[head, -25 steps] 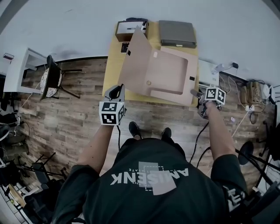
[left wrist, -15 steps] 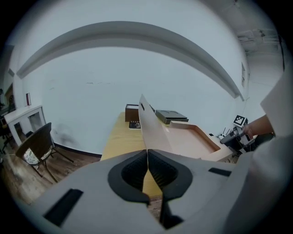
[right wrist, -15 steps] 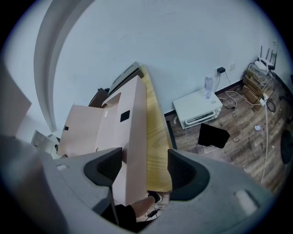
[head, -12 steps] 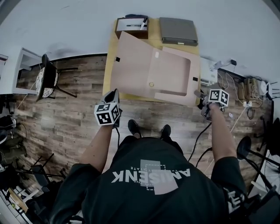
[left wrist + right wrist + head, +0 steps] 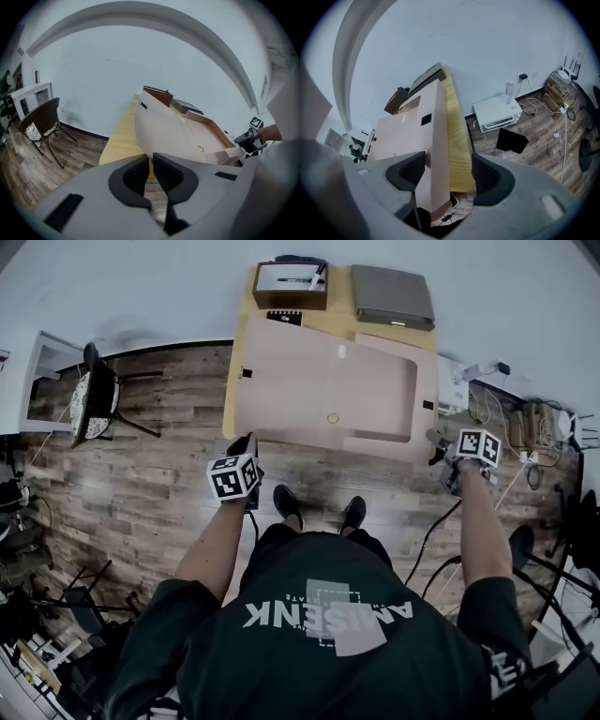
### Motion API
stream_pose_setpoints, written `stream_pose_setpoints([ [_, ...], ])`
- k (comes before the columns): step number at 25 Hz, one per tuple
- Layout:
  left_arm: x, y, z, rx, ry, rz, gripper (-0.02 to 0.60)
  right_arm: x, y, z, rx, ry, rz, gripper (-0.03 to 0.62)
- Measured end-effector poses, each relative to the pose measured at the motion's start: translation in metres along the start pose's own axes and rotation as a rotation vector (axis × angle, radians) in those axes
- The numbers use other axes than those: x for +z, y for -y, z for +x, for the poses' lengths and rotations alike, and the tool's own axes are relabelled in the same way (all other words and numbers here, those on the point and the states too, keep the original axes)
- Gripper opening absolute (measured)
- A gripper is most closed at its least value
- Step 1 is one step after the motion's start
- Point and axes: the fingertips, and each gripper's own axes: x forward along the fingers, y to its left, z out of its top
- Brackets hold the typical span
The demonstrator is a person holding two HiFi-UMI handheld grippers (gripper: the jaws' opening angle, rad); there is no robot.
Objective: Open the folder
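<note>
Already open flat on the tabletop (image 5: 330, 326), the folder (image 5: 309, 390) looks light and bendy, best pinched at an edge. The left hand-held gripper (image 5: 151, 164), jaws just parting, is empty. The right hand-held gripper (image 5: 444, 172) gapes astride its side.

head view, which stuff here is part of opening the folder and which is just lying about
Job in hand: pale pink card folder, flat open on the yellow wooden table; left gripper, jaws just opening, nothing between them; right gripper, jaws apart round the folder's edge.
Lying about: brown open box with a pen; grey flat case; black chair.
</note>
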Motion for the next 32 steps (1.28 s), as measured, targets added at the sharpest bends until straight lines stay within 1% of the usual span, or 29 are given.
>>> stream_pose_setpoints([
  [2,-0.009,-0.006,0.005,0.016,-0.022,-0.006,0.034,0.0,-0.001,0.0,-0.018,-0.001,-0.018,0.305],
  [5,-0.02,-0.014,0.012,0.043,-0.054,-0.04,0.059,0.001,-0.002,0.0,-0.031,0.005,-0.02,0.305],
  [8,-0.028,-0.018,0.019,0.093,-0.093,-0.043,0.091,0.001,-0.001,-0.001,-0.039,0.016,-0.007,0.305],
  [10,-0.032,-0.021,0.022,0.123,-0.11,-0.045,0.099,0.0,-0.002,-0.002,-0.044,0.024,-0.001,0.305],
  [15,-0.032,-0.026,0.02,0.21,-0.117,0.019,0.148,0.0,-0.002,-0.004,-0.061,0.029,-0.01,0.305],
  [17,-0.033,-0.031,0.018,0.242,-0.117,0.024,0.167,0.0,-0.003,-0.004,-0.06,0.03,-0.015,0.305],
  [19,-0.031,-0.038,0.016,0.287,-0.115,0.042,0.223,0.0,-0.004,-0.004,-0.055,0.033,-0.01,0.305],
  [21,-0.027,-0.041,0.015,0.324,-0.107,0.102,0.285,-0.001,-0.004,-0.003,-0.049,0.036,-0.001,0.305],
  [22,-0.024,-0.041,0.014,0.332,-0.105,0.141,0.3,-0.001,-0.004,-0.003,-0.047,0.038,0.002,0.305],
  [24,-0.021,-0.04,0.015,0.326,-0.105,0.197,0.302,-0.001,-0.004,-0.003,-0.044,0.042,0.003,0.305],
  [25,-0.021,-0.039,0.015,0.318,-0.107,0.208,0.302,-0.001,-0.004,-0.003,-0.044,0.042,0.003,0.305],
  [29,-0.022,-0.038,0.015,0.295,-0.135,0.212,0.302,0.003,-0.003,-0.003,-0.051,0.045,-0.015,0.305],
  [32,-0.018,-0.033,0.013,0.256,-0.139,0.255,0.302,0.003,-0.004,-0.003,-0.053,0.051,-0.04,0.305],
])
